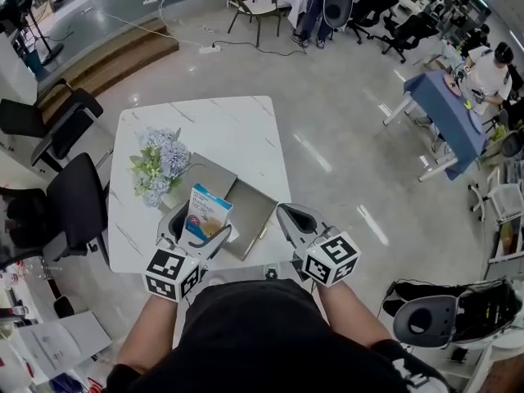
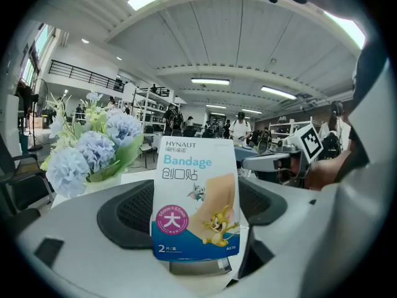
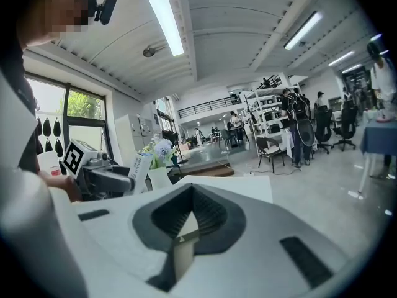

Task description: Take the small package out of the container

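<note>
the white left gripper [image 2: 196, 238] pinches the small blue-and-white bandage package [image 2: 197, 197] upright, apparently clear of the flat grey open container [image 1: 250, 211] beneath it. the white right gripper [image 3: 185, 231] is pressed together, empty. likely left: setting it on the white table [image 1: 237, 129].

Counts: 1 bandage package [image 1: 206, 211], 1 grey container [image 1: 255, 213]. 2 grippers: left gripper [image 1: 199, 229], right gripper [image 1: 288, 215]. 1 white table [image 1: 246, 129], 1 bunch of blue flowers [image 1: 160, 164] on it. 2 black chairs [image 1: 75, 199] [image 1: 45, 121] at the table's left. Further back: 1 brown chair [image 1: 255, 2], 1 blue desk [image 1: 450, 117].
</note>
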The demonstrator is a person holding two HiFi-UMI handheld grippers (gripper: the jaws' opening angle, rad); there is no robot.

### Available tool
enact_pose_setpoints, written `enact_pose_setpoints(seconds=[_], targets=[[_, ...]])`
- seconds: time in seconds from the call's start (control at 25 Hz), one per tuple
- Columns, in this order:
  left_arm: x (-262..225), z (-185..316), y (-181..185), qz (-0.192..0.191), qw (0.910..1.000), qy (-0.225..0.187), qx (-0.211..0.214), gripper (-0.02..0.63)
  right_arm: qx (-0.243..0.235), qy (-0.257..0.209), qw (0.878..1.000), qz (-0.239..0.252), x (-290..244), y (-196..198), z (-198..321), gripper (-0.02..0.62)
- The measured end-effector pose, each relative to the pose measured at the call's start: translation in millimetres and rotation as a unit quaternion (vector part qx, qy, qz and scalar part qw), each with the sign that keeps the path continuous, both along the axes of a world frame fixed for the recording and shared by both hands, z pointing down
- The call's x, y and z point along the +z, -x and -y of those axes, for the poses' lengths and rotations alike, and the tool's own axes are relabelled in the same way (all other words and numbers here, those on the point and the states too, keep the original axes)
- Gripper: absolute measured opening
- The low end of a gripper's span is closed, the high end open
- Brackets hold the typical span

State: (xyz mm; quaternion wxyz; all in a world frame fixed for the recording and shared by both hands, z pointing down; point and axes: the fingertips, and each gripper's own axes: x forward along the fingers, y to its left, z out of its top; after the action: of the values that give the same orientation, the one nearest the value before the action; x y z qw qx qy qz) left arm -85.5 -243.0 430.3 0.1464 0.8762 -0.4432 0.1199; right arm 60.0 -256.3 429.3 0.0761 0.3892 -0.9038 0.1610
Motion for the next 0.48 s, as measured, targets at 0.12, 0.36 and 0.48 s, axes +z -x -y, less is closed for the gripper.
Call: enact_pose_setpoints(seconds=[0.12,0.36,0.48], targets=[[-1.1,-1.2,-0.6,0.001,1.0000,-0.004,0.002,0.420,0.000,0.000,1.000,0.001,1.5,-0.4,-0.9,-0.001],[-2.5,-0.5,-2.2,-0.002,1.0000,-0.004,0.000,0.420,-0.002,0.001,1.000,-0.002,3.1,-0.8,-0.2,-0.002],[-3.4,0.2,-2.5,-0.003,1.0000,-0.006,0.000,0.420,-0.003,0.002,1.000,-0.003,4.1,-1.0,-0.8,-0.002]])
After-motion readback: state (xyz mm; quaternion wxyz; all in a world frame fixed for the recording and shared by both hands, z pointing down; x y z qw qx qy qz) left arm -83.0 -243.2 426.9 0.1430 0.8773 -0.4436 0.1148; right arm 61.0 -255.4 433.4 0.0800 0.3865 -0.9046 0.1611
